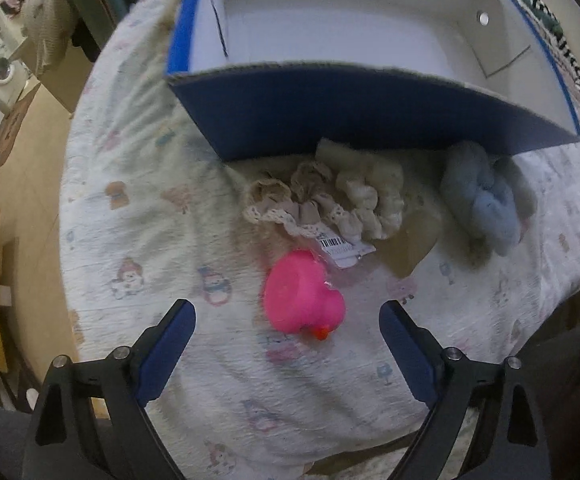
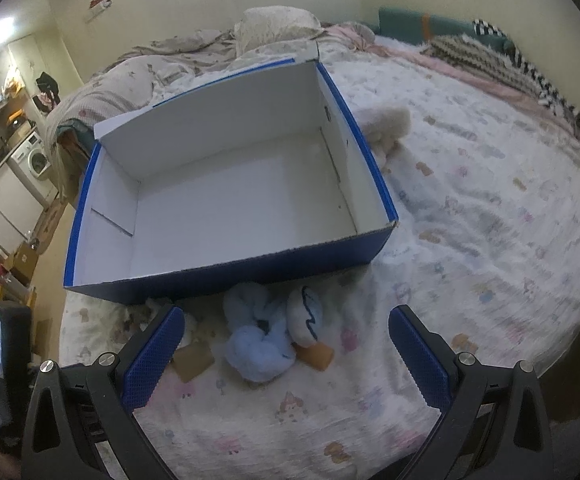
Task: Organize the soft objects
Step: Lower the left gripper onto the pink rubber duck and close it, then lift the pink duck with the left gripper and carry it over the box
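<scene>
A: Where are the soft things, measured from the blue box (image 1: 370,116)?

B: All of them lie on the printed bedspread (image 1: 137,216) just outside the box's near wall. The pink rubber duck (image 1: 304,298) sits a little out from that wall, lying on the cover with its orange beak pointing away from the box. Between duck and box lie a beige lace scrunchie (image 1: 290,204) and a cream scrunchie (image 1: 374,200), touching each other, the cream one close against the wall. A barcode tag (image 1: 340,248) lies between the lace scrunchie and the duck.

A: And the blue one?

B: The pale blue fluffy scrunchie (image 2: 255,344) lies near the same wall, toward the box's corner, with a small white plush (image 2: 308,316) right beside it.

A: Anything inside the box?

B: Its white interior shows only bare cardboard.

A: The fingers?

B: The left gripper (image 1: 287,320) has its jaws spread wide on either side of the duck, touching nothing. The right gripper (image 2: 285,328) is also spread wide, holding nothing, with the blue scrunchie lying between its fingertips and the box wall just beyond.
</scene>
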`<state>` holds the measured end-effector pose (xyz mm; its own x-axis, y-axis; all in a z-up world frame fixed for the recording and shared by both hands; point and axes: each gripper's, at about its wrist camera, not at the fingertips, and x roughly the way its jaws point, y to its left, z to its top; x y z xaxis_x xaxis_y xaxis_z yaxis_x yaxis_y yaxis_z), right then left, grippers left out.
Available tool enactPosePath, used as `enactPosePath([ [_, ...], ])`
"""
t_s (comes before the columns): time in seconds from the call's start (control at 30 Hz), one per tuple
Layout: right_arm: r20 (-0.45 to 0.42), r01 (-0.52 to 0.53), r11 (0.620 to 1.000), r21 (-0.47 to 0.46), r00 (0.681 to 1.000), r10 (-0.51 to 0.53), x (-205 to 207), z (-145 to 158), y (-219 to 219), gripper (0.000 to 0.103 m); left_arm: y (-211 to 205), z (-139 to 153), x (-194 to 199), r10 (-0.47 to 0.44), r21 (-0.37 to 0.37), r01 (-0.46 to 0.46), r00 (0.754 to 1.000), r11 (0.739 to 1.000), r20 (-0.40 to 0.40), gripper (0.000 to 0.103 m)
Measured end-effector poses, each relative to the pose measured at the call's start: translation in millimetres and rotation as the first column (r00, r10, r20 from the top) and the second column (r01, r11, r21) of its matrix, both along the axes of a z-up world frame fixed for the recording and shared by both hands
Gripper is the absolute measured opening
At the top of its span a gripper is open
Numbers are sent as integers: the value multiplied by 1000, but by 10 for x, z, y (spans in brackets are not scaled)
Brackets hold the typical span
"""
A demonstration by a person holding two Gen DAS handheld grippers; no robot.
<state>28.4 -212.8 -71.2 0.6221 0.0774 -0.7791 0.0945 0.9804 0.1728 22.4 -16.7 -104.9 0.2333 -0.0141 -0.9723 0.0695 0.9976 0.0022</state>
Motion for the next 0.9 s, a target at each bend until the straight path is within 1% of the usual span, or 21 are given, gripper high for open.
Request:
enactPosePath([
  [0.03, -11, 2, 1000, 15, 1000, -2, 4, -21, -18, 103, -23, -36, 10, -4, 4, 4, 1000, 1000, -6, 82],
  [0.07, -24, 5, 1000, 27, 1000, -4, 11, -44, -36, 103, -45, -66, 19, -9, 7, 9, 1000, 1000, -11, 77],
  [0.1, -37, 8, 999, 36, 999, -6, 18, -70, -48, 103, -64, -89, 32, -14, 9, 14, 1000, 1000, -18, 68],
  [0.13, -49, 7, 999, 45, 999, -5, 24, -95, -54, 103, -73, -110, 42, -17, 12, 17, 1000, 1000, -25, 61],
  [0.2, -72, -1, 998, 69, 997, 6, 39, -138, -59, 103, -78, -160, 49, -17, 14, 17, 999, 1000, -42, 56],
  [0.3, -102, -22, 993, 112, 994, 34, 65, -190, -42, 103, -115, -188, 33, -28, -16, 27, 998, 999, -53, 43],
  [0.37, -130, -44, 986, 162, 989, 66, 86, -242, -25, 103, -145, -171, 10, -37, -18, 36, 998, 999, -47, 43],
  [0.4, -157, -58, 976, 209, 983, 92, 106, -291, -13, 103, -136, -149, -9, -30, -25, 29, 999, 999, -42, 43],
  [0.5, -222, -74, 930, 361, 961, 163, 160, -434, 22, 103, -126, -52, -39, -18, -49, 17, 999, 999, -28, 43],
  [0.53, -237, -79, 917, 392, 954, 184, 175, -477, 49, 100, -111, 5, -65, -14, -55, 13, 1000, 998, -18, 43],
  [0.57, -252, -84, 904, 419, 946, 205, 189, -518, 87, 94, -91, 44, -105, -8, -58, 8, 1000, 998, -5, 43],
  [0.6, -269, -84, 892, 443, 937, 222, 204, -562, 131, 81, -58, 82, -131, 0, -60, 0, 1000, 998, 5, 43],
  [0.63, -289, -79, 883, 462, 928, 235, 227, -612, 169, 76, -5, 159, -176, 14, -66, -13, 1000, 998, 12, 43],
  [0.67, -310, -71, 874, 481, 918, 246, 253, -671, 216, 75, 35, 195, -197, 30, -72, -28, 999, 997, 18, 43],
  [0.7, -324, -63, 869, 491, 912, 250, 268, -710, 262, 70, 80, 238, -226, 47, -77, -45, 999, 996, 28, 43],
  [0.73, -336, -56, 867, 495, 908, 251, 294, -746, 299, 63, 157, 305, -207, 60, -79, -57, 997, 995, 37, 43],
  [0.8, -357, -38, 866, 498, 901, 245, 350, -810, 385, 58, 268, 390, -284, 86, -76, -81, 994, 994, 72, 43],
  [0.83, -368, -20, 865, 501, 900, 234, 381, -821, 406, 57, 308, 382, -305, 95, -73, -89, 992, 993, 88, 43],
  [0.9, -397, 29, 870, 492, 897, 194, 451, -900, 451, 57, 346, 456, -299, 111, -77, -103, 988, 992, 105, 43],
])
